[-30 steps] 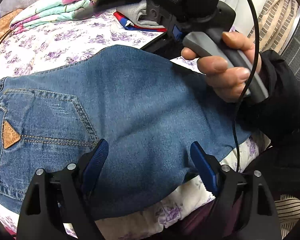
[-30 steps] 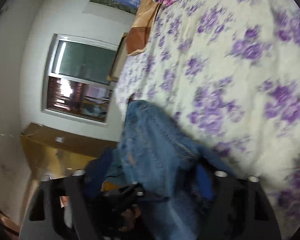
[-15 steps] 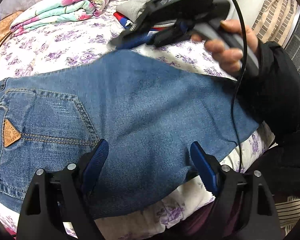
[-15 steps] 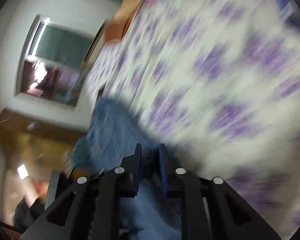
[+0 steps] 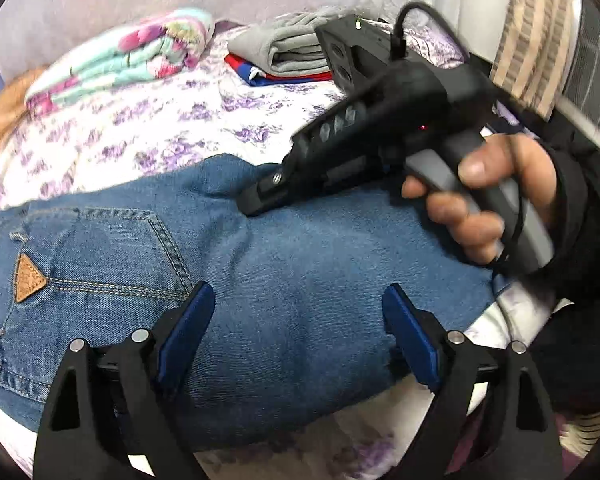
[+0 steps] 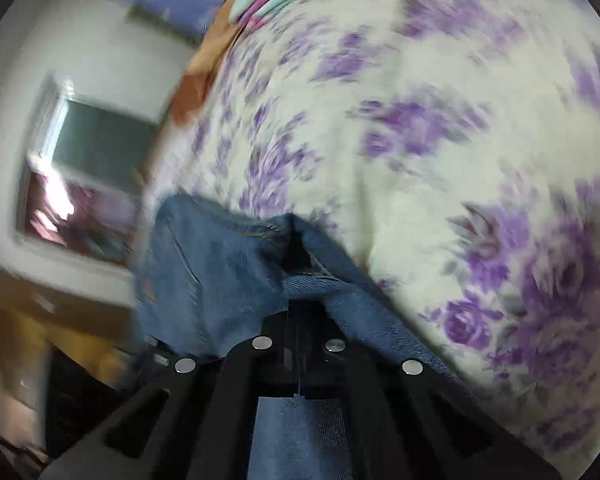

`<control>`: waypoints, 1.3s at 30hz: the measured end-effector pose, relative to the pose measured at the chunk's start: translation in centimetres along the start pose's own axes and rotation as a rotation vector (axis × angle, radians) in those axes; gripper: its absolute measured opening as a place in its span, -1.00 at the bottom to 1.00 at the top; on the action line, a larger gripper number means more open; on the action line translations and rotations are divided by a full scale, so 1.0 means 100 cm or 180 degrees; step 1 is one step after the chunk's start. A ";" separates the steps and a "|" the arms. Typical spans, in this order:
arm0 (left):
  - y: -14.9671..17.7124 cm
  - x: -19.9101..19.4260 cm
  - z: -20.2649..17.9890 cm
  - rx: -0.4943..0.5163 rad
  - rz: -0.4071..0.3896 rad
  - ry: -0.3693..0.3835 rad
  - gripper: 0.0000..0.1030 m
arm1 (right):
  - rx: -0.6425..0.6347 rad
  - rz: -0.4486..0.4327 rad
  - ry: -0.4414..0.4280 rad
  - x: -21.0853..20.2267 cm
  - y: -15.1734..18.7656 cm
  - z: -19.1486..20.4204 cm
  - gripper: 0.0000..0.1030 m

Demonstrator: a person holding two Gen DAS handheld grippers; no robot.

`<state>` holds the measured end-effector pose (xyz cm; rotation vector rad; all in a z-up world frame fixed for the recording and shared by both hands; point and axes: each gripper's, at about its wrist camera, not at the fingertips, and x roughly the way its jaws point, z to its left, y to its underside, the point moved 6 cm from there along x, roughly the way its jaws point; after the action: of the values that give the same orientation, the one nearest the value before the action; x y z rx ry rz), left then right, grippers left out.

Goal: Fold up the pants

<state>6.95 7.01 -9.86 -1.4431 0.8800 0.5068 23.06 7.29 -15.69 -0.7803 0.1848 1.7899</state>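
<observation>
While your left hand-held gripper [image 5: 298,320] hangs spread wide above the jeans [image 5: 260,280] with nothing between its blue pads, your right hand-held gripper [image 6: 300,280] has just been closing and now pinches a bunched fold of denim at the far edge of the jeans, its jaws pressed together. Your right hand [image 5: 488,200] wraps the grey handle, a black cable trailing from it. Behind the jeans on the flowered bed sheet [image 5: 160,136] lie a folded floral blanket [image 5: 132,60] and a stack of folded clothes [image 5: 284,52]. The jeans lie flat on the bed, back pocket [image 5: 96,256] up.
</observation>
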 end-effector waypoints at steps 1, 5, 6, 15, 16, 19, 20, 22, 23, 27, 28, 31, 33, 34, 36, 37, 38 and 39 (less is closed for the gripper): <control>0.000 -0.003 -0.001 -0.0019 0.0008 -0.0027 0.63 | -0.0063 -0.0072 0.0018 -0.008 0.003 0.005 -0.90; 0.002 -0.039 -0.015 -0.0013 -0.0091 0.0120 0.71 | -0.0429 -0.0384 0.0013 -0.058 0.034 0.043 0.13; 0.005 -0.046 -0.020 0.0049 -0.0115 0.0114 0.78 | -0.0501 -0.0467 0.0101 -0.076 0.048 0.048 0.13; 0.031 -0.006 -0.020 0.0164 0.0239 -0.0501 0.91 | 0.0118 -0.1184 0.0136 -0.149 0.121 -0.046 -0.56; 0.029 -0.010 -0.020 0.0129 0.0232 -0.0455 0.90 | -0.0028 -0.1419 0.0212 -0.176 0.137 -0.039 0.02; 0.017 -0.029 -0.018 -0.0187 0.0091 -0.0116 0.90 | -0.0219 -0.2085 0.0530 -0.244 0.189 -0.028 0.25; 0.010 -0.039 -0.021 -0.0304 -0.0050 0.0034 0.90 | -0.0150 -0.2223 0.0593 -0.261 0.205 -0.034 0.25; -0.005 -0.051 -0.031 -0.0404 -0.0339 0.0194 0.90 | 0.0233 -0.2571 0.0742 -0.297 0.248 -0.061 0.28; -0.010 -0.052 -0.038 -0.0415 -0.0428 0.0246 0.90 | 0.0385 -0.2664 0.0779 -0.305 0.259 -0.073 0.29; -0.017 -0.042 -0.073 -0.0363 -0.0456 0.0454 0.90 | 0.1083 -0.2892 0.0807 -0.318 0.295 -0.127 0.33; -0.019 -0.033 -0.080 -0.0325 -0.0381 0.0482 0.90 | 0.1104 -0.2905 0.0768 -0.318 0.294 -0.132 0.37; -0.021 0.001 -0.093 -0.0203 -0.0165 0.0339 0.90 | 0.0937 -0.2944 0.0663 -0.314 0.281 -0.125 0.93; -0.017 0.018 -0.092 -0.0250 -0.0049 0.0284 0.90 | 0.0987 -0.3027 0.0692 -0.311 0.274 -0.126 0.93; -0.015 0.024 -0.090 -0.0291 -0.0013 0.0283 0.90 | 0.1142 -0.3046 0.0759 -0.311 0.271 -0.134 0.93; -0.012 0.027 -0.086 -0.0321 -0.0018 0.0268 0.90 | 0.1184 -0.3045 0.0720 -0.315 0.264 -0.137 0.93; -0.011 0.026 -0.085 -0.0306 -0.0037 0.0262 0.90 | 0.1170 -0.3003 0.0670 -0.315 0.256 -0.137 0.70; -0.010 0.026 -0.086 -0.0283 -0.0046 0.0253 0.90 | 0.1095 -0.2934 0.0593 -0.311 0.248 -0.136 -0.22; -0.009 0.026 -0.086 -0.0268 -0.0047 0.0248 0.90 | 0.1029 -0.2795 0.0513 -0.305 0.241 -0.137 -0.49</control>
<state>7.43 -1.98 -10.44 -1.5537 0.9184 0.4842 12.08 -32.42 -14.28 -0.6279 0.1910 0.8421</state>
